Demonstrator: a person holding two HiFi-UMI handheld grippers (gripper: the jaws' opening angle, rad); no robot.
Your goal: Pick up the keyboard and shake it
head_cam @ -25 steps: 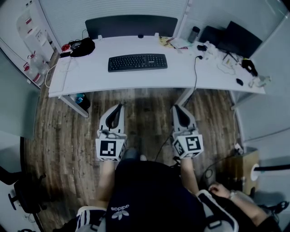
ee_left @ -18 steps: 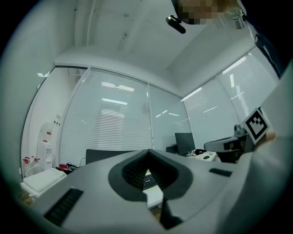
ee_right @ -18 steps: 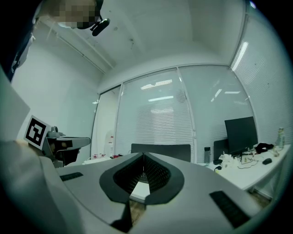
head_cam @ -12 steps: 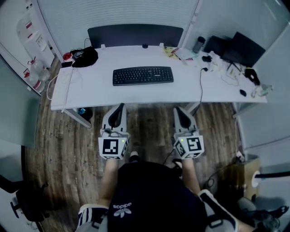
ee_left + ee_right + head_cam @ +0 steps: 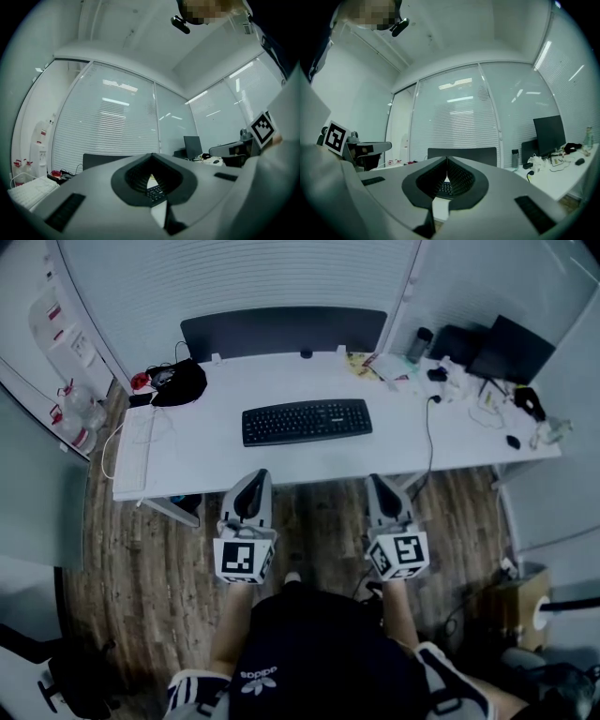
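Lower left-centre of head view: left gripper (image 5: 254, 479) is held low in front of the person's body, forearm straight fwd, tips pointing up-frame at the desk (image 5: 197, 456) edge. Jaws shut, nothing between. Upper middle: keyboard (image 5: 307, 421) lies flat at desk centre, untouched, apart from both grippers. Lower right-centre: right gripper (image 5: 381, 486) is in the same pose, parallel to the left one, jaws closed & empty, marker cube facing up.
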